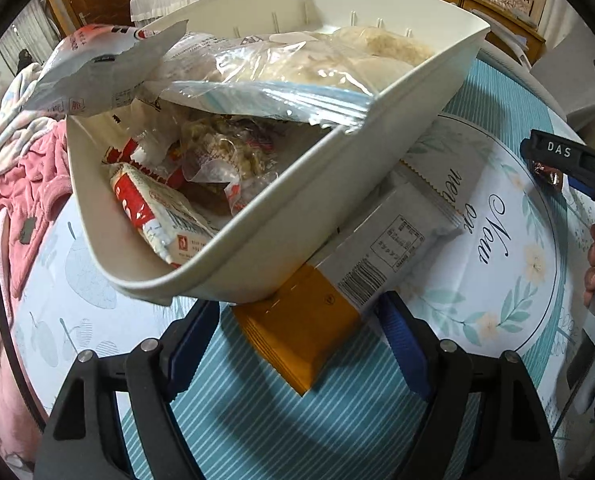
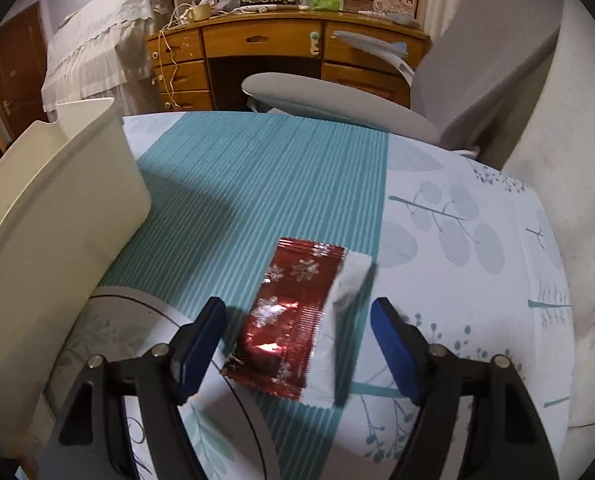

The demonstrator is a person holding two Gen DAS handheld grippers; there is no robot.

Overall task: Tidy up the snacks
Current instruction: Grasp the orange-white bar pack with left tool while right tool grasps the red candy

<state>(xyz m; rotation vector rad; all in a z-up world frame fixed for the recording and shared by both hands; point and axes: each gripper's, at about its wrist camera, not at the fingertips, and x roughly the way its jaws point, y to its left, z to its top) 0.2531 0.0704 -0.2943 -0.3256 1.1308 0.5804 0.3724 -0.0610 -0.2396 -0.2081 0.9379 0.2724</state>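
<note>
Right claw point(image 2: 297, 344) spread (around red packet point(image 2: 287, 320)), white bin point(image 2: 57, 216) beside

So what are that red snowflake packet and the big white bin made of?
The red packet looks like metallic foil film: it glints, shows fine crimped ridges and has a plain white sealed edge. The white bin seems to be moulded plastic, matte cream with smooth, thin, rounded walls. Neither can be confirmed by look alone.

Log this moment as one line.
left tool: open, at orange packet | right tool: open, around red packet | bin: filled
</note>
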